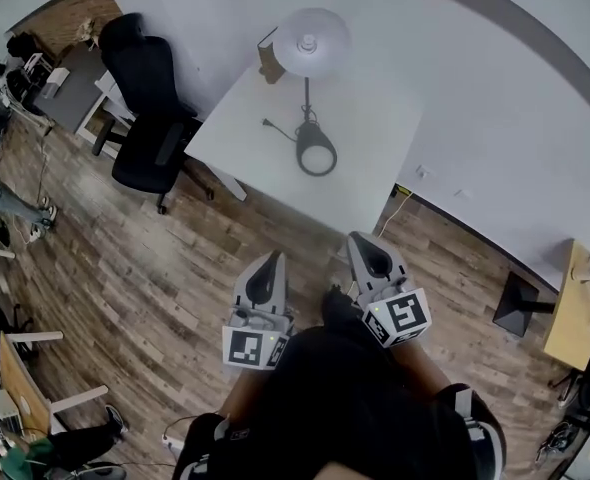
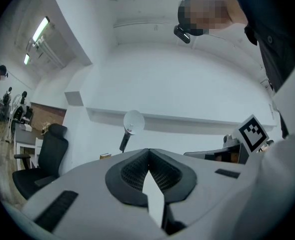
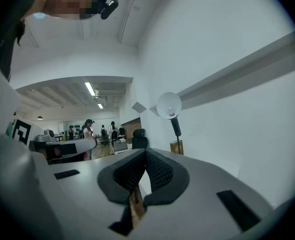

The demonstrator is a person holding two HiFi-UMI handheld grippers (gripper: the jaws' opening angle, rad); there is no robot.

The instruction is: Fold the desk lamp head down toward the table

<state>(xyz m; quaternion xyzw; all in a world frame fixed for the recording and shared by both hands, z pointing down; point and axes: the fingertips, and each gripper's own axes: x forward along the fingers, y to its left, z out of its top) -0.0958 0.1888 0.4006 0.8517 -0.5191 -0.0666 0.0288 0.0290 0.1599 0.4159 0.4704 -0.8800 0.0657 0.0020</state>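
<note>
Desk lamp (image 1: 309,98) stands on the white surface (image 1: 385,158); its ring base (image 1: 316,155) lies toward the near edge, and a thin stem rises from it. The lamp head (image 1: 312,40) is raised at the top of the stem, its round face turned toward us in both gripper views; it is not folded and is nowhere near the surface. A cable (image 1: 278,129) trails left from the lamp's base, plug end lying loose; a small brown box (image 1: 269,64) sits just left of the lamp head. A black office chair (image 1: 147,108) stands left of the lamp, off the surface, on the wood floor (image 1: 175,278).

Both tools are well short of the lamp, over the floor on our side of it. The left tool (image 1: 271,258) has its jaws pressed together with nothing between them; the right tool (image 1: 367,240) is likewise closed and empty. Each points level toward the lamp; neither touches it or the surface.

Our reading: the task is not begun and nothing is done yet. Left to do: reach the lamp; open a tool; take the head or upper stem, likely bracing the base with the other tool; swing the head down toward the surface. The base looks light and may slide or tip if unbraced.
</note>
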